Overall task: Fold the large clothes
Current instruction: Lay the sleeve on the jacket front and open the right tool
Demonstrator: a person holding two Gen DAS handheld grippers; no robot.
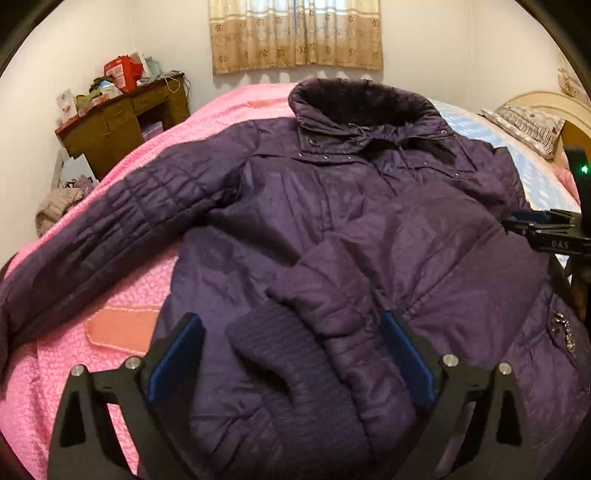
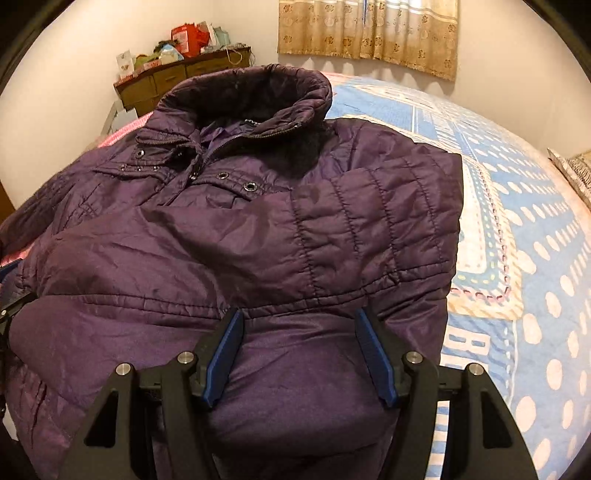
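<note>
Bedroom: pale walls, patterned beige curtain (image 1: pixel 295 33) at 12 o'clock in both views, a cluttered wooden desk (image 1: pixel 125 118) at 10 o'clock in the left wrist view.

Bed: pink blanket (image 1: pixel 74 369) on one half, blue dotted quilt (image 2: pixel 535 258) on the other; a pillow (image 1: pixel 524 125) at 2 o'clock in the left wrist view.

Purple jacket (image 1: pixel 295 206): lies front-up on the bed across both covers, collar toward the curtain. One sleeve stretches out toward 9 o'clock over the pink blanket; the other is folded across the chest, its ribbed cuff (image 1: pixel 295 369) at 6 o'clock.

Left gripper (image 1: pixel 291 328): jaws wide apart, standing either side of the folded sleeve and cuff, pads clear of the fabric.

Right gripper (image 2: pixel 299 321): jaws partly apart above the jacket's lower body at 6 o'clock; whether the pads touch the cloth cannot be told.
</note>
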